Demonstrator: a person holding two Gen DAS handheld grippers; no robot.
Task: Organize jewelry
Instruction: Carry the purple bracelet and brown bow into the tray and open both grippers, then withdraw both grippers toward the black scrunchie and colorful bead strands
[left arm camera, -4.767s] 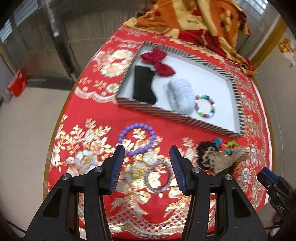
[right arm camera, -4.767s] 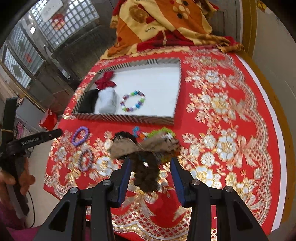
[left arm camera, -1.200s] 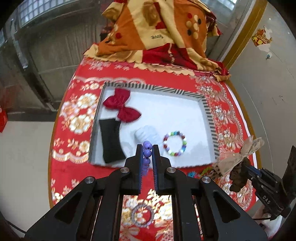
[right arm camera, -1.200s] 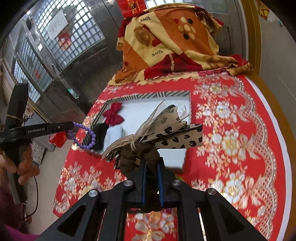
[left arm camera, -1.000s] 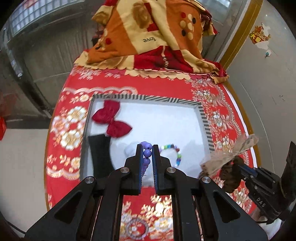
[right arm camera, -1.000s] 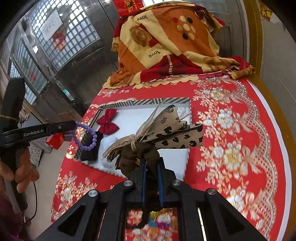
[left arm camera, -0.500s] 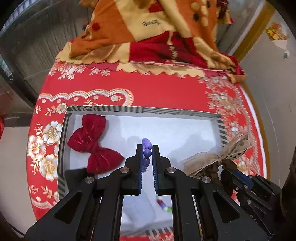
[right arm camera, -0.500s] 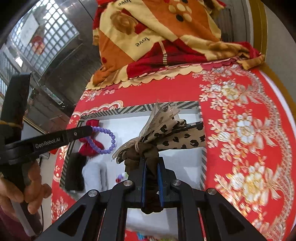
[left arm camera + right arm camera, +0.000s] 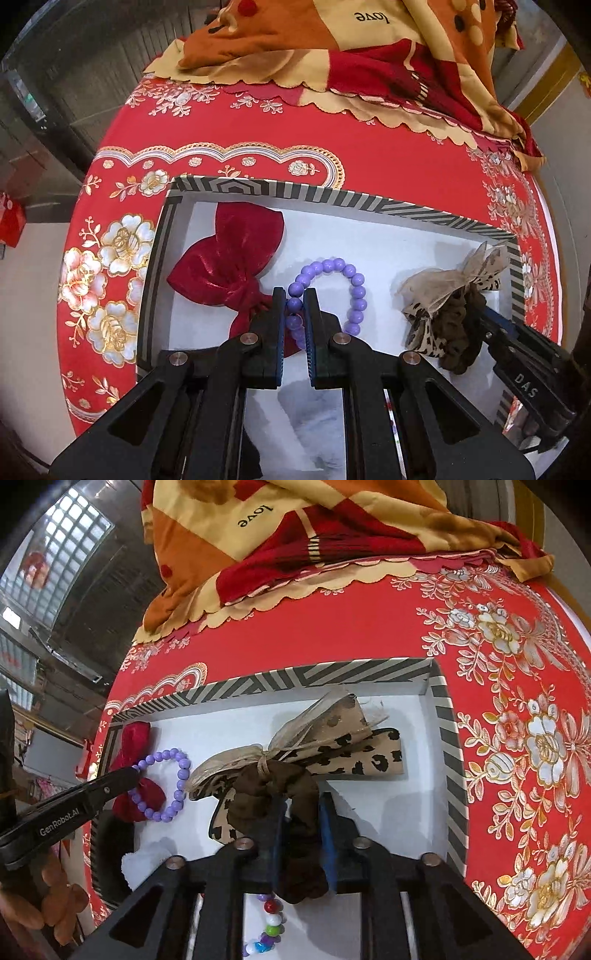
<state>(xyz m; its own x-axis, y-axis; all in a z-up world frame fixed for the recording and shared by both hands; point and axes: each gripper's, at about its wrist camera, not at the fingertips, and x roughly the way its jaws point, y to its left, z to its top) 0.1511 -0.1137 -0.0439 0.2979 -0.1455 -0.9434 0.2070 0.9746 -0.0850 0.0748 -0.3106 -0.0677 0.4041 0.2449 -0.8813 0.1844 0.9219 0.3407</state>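
A white tray with a striped rim (image 9: 369,205) (image 9: 332,672) lies on the red cloth. My left gripper (image 9: 294,295) is shut on a purple bead bracelet (image 9: 354,284), which touches the tray floor beside a red velvet bow (image 9: 236,258). The bracelet also shows in the right wrist view (image 9: 177,775). My right gripper (image 9: 301,801) holds a brown scrunchie with a leopard-print bow (image 9: 332,746) low over the tray's right part; its jaws stand slightly parted around the scrunchie. The scrunchie shows in the left wrist view (image 9: 450,295).
A multicoloured bead bracelet (image 9: 267,930) and a white fluffy item (image 9: 314,424) lie in the tray near my grippers. A black item (image 9: 110,849) lies at the tray's left. An orange and red blanket (image 9: 369,55) is heaped at the table's far edge.
Both grippers moved forward and down into the tray. The purple bracelet now rests on the tray floor and the scrunchie sits lower; the right jaws have widened a little.
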